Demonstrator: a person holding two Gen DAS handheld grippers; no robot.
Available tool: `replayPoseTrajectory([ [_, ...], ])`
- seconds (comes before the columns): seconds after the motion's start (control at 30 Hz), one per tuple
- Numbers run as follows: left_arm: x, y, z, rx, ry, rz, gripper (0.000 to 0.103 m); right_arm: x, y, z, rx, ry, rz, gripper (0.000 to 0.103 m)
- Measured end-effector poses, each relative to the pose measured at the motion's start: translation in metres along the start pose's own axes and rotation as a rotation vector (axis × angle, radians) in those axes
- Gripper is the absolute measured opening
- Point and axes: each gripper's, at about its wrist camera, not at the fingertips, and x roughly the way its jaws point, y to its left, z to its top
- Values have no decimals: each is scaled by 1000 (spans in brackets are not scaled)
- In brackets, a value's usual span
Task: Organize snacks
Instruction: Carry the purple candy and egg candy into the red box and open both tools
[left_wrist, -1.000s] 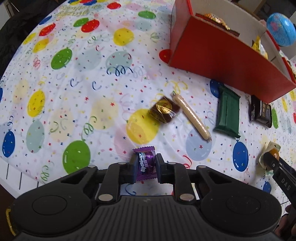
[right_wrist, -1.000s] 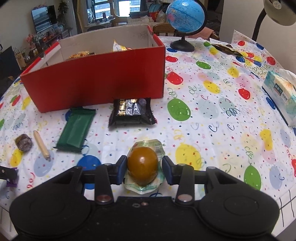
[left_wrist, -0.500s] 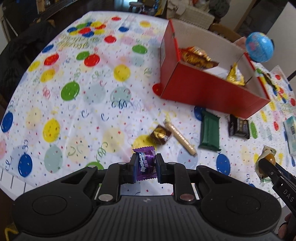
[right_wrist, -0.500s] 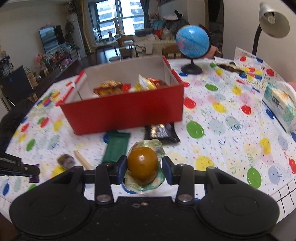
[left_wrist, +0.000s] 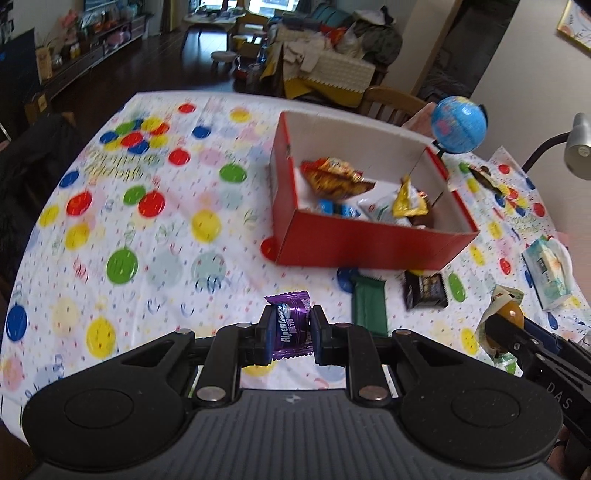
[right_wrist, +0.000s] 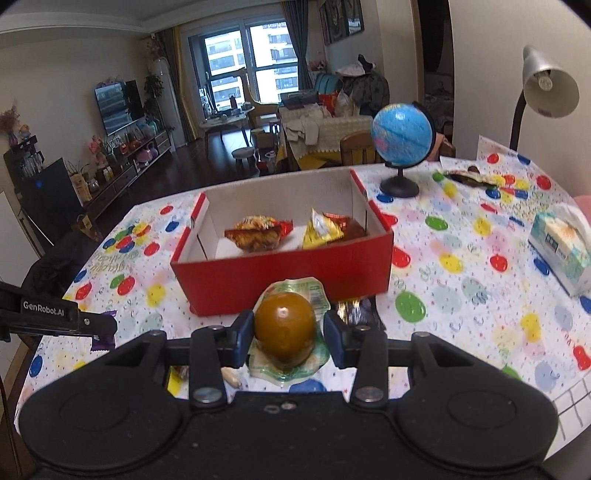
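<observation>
My left gripper is shut on a purple wrapped candy and holds it high above the table, short of the red box. My right gripper is shut on a brown packaged egg in clear wrap, also raised, in front of the red box. The box holds several snack packets. A green bar and a dark packet lie on the table before the box. The right gripper with the egg shows in the left wrist view; the left gripper shows in the right wrist view.
A blue globe stands behind the box at the right. A tissue pack lies at the far right, under a desk lamp. The balloon-print tablecloth covers the table; its near edge is close below both grippers.
Both grippers have risen well above the table with their snacks. The box's inside now shows in both views. The small chocolate and stick snack have dropped behind the left gripper's body.
</observation>
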Motion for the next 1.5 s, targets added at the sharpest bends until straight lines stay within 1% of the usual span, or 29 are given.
replayPoseTrajectory([
  [0.27,-5,-18,28,36,-42,-35,19,0,3,30,-37,-48,17,40],
  [0.43,0,-31,47,51,-64,-38,19,12,-1,48,-58,-50,24,40],
  [0.53,9,-34,59,43,-58,-38,19,23,-5,57,-72,-46,26,40],
  [0.77,36,-44,82,39,-38,-23,19,56,-18,79,-75,-27,33,40],
  [1.13,93,-57,115,16,13,40,19,118,-39,107,-99,25,59,40],
  [1.4,134,-65,135,6,56,87,19,167,-54,119,-119,80,63,40],
  [1.5,149,-66,140,-3,79,90,19,183,-59,123,-116,97,70,40],
])
